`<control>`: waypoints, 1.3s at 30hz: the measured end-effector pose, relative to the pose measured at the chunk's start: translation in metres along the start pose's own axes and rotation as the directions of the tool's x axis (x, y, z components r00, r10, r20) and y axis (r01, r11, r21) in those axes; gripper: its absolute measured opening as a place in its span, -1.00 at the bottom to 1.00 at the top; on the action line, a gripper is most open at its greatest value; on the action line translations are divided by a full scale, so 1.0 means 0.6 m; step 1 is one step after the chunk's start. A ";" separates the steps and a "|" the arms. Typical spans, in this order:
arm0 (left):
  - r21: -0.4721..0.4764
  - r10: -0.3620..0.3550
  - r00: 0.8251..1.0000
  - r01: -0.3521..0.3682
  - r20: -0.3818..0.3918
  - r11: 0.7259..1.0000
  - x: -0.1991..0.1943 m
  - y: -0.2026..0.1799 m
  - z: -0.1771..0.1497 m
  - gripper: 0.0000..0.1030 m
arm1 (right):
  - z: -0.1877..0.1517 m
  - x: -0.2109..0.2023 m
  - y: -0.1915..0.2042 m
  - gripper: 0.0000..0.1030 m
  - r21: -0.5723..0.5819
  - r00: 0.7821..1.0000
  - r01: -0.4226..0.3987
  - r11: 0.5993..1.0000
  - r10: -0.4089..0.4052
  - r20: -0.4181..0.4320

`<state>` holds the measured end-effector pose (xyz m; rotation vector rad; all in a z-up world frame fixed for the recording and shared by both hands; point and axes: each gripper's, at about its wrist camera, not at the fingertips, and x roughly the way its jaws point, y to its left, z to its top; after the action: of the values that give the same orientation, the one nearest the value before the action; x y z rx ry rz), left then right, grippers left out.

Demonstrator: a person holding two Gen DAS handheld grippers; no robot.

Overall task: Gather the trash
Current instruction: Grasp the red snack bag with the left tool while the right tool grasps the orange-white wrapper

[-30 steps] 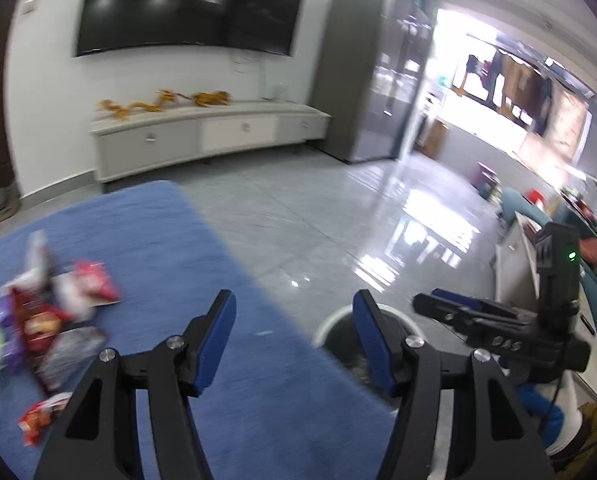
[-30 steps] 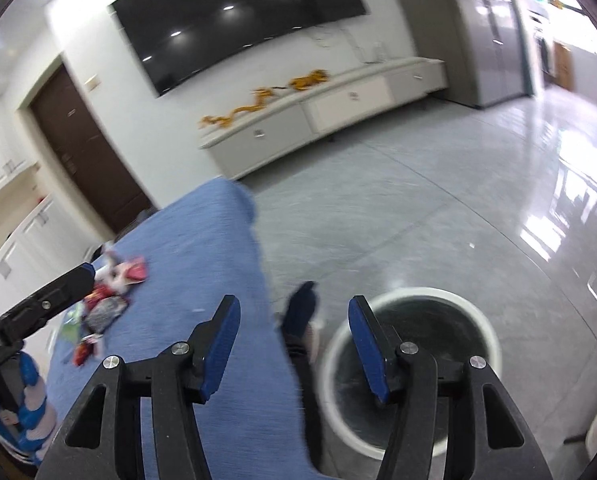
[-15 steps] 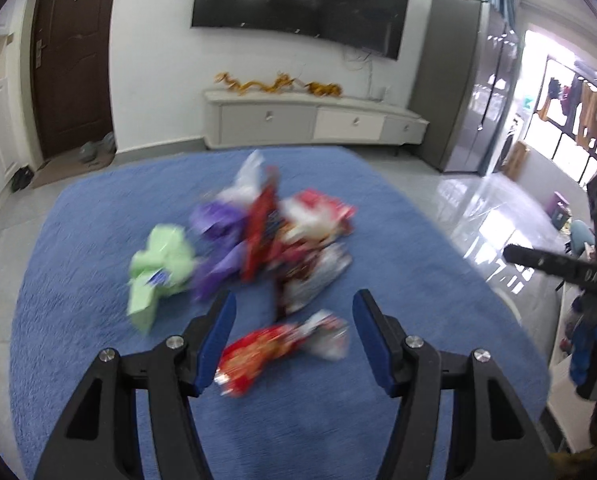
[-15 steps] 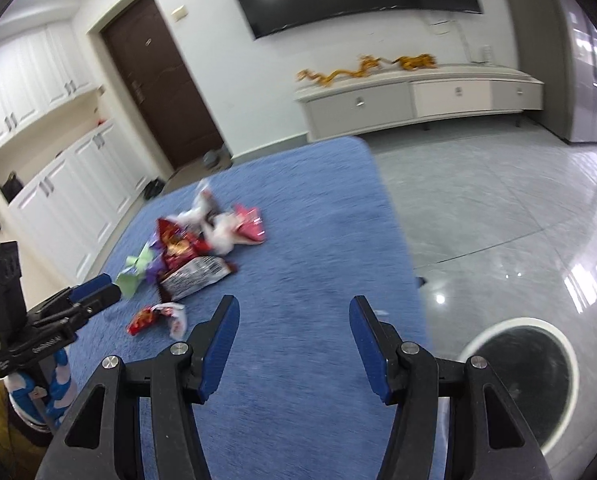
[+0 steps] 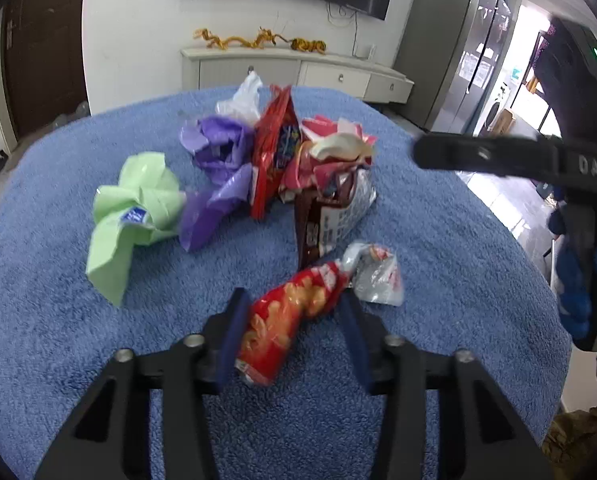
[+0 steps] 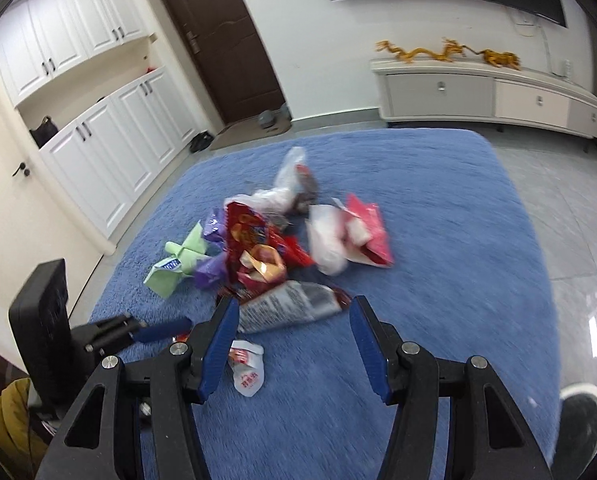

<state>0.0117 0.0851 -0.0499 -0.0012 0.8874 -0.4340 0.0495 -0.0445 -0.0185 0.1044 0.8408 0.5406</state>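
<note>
A pile of snack wrappers lies on a blue rug. My left gripper is open, its blue fingers on either side of a red snack bag with a silver end. Behind it lie a brown-and-silver wrapper, a tall red bag, a purple wrapper and a green wrapper. My right gripper is open and empty above the rug, just short of the silver wrapper. The left gripper shows at the lower left of the right wrist view.
The rim of a round bin shows at the right edge of the rug. A low white TV cabinet, a dark door and white cupboards line the walls. Glossy grey floor lies right of the rug.
Both grippers swung away from the bin to the wrapper pile. The left gripper dropped low and now straddles the red snack bag. The right gripper moved closer to the silver wrapper.
</note>
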 end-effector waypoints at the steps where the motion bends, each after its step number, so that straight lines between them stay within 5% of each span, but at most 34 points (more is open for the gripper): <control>1: -0.004 -0.002 1.000 0.002 0.003 1.000 -0.002 0.002 -0.001 -0.29 | 0.005 0.014 0.005 0.07 -0.008 1.000 -0.007 1.000 0.007 -0.007; 6: -0.062 0.033 0.999 -0.032 0.013 0.998 -0.009 0.022 -0.003 -0.56 | 0.021 0.052 0.017 0.07 -0.017 0.999 -0.030 0.999 0.029 -0.023; 7: -0.073 0.050 0.999 -0.049 0.016 0.996 -0.010 0.026 -0.004 -0.78 | 0.025 0.059 0.018 0.07 -0.017 0.999 -0.034 0.999 0.034 -0.025; 13: -0.192 0.069 0.997 -0.061 0.035 0.979 -0.024 0.064 -0.013 -0.77 | 0.037 0.091 0.019 0.07 -0.017 0.999 -0.038 0.999 0.038 -0.026; 20: -0.220 0.065 0.997 -0.054 0.045 0.974 -0.025 0.078 -0.019 -0.77 | 0.033 0.115 0.010 0.06 -0.004 0.998 -0.027 1.000 0.026 -0.062; 25: -0.227 0.075 0.996 -0.061 0.055 0.972 -0.042 0.079 -0.033 -0.77 | 0.022 0.112 -0.006 -0.28 0.026 0.997 -0.033 0.999 0.035 -0.072; 39: -0.245 0.117 0.984 -0.080 0.138 0.966 -0.152 0.044 -0.043 -0.78 | -0.017 -0.077 -0.002 -0.32 0.038 0.992 -0.088 0.995 0.084 0.090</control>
<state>-0.0480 0.1471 -0.0025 -0.2075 0.7814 -0.2284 0.0178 -0.0698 0.0057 0.2021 0.7637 0.5952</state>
